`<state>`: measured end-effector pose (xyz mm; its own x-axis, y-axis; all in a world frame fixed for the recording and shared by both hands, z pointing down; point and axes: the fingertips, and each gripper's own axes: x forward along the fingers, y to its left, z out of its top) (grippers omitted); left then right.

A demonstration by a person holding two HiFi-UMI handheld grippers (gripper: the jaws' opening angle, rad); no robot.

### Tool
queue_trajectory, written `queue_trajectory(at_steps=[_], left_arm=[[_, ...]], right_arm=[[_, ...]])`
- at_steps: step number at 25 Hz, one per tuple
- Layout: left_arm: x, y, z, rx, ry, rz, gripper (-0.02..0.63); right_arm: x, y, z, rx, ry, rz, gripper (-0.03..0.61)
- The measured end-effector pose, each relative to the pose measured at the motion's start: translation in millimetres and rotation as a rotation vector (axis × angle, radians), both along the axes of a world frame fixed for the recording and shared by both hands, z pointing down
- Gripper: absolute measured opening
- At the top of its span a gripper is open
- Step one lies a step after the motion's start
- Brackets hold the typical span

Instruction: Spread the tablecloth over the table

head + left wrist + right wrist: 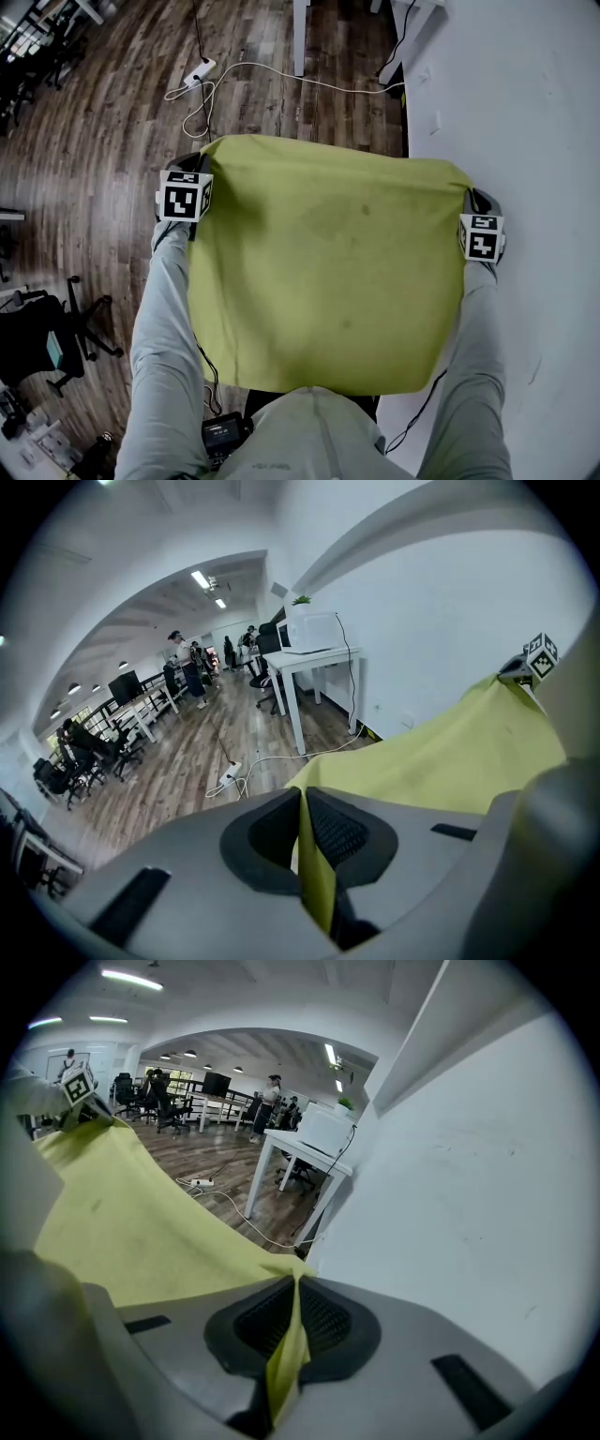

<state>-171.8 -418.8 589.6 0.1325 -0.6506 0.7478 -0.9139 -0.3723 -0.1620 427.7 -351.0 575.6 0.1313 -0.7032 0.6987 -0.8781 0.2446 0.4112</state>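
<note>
I hold the left gripper clamped shut on one corner of the yellow-green fabric tablecloth. The right gripper pinches the other corner. The cloth hangs stretched between them at frame centre, its right part over the white table's edge.

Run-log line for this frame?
left gripper: shut on tablecloth | right gripper: shut on tablecloth | tablecloth: stretched between both, not yet on table

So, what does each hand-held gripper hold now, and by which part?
The yellow-green tablecloth: left hand-held gripper pinches its left edge near the far corner, right hand-held gripper its right edge likewise.
</note>
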Motion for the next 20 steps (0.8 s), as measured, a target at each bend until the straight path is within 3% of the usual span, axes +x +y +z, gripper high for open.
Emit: queue_trajectory(at_steps=[3,6,9,20], left_arm=[[2,3,15,-0.039,-0.036,0.026,0.043],[-7,10,26,-0.033,-0.088,0.04,0.112],[-25,18,31,-0.049,-0.041,-0.034,0.138],[-28,67,37,-0.077,0.059,-0.067,0.156]], right_arm=[[1,7,18,-0.068,-0.013,0.02,0.029],[7,20,37,-0.127,-0.07,0.068,0.08],[13,31,40,-0.113,-0.159,0.107,0.139],[-18,63,43,-0.083,-0.233,0.07,0.126]])
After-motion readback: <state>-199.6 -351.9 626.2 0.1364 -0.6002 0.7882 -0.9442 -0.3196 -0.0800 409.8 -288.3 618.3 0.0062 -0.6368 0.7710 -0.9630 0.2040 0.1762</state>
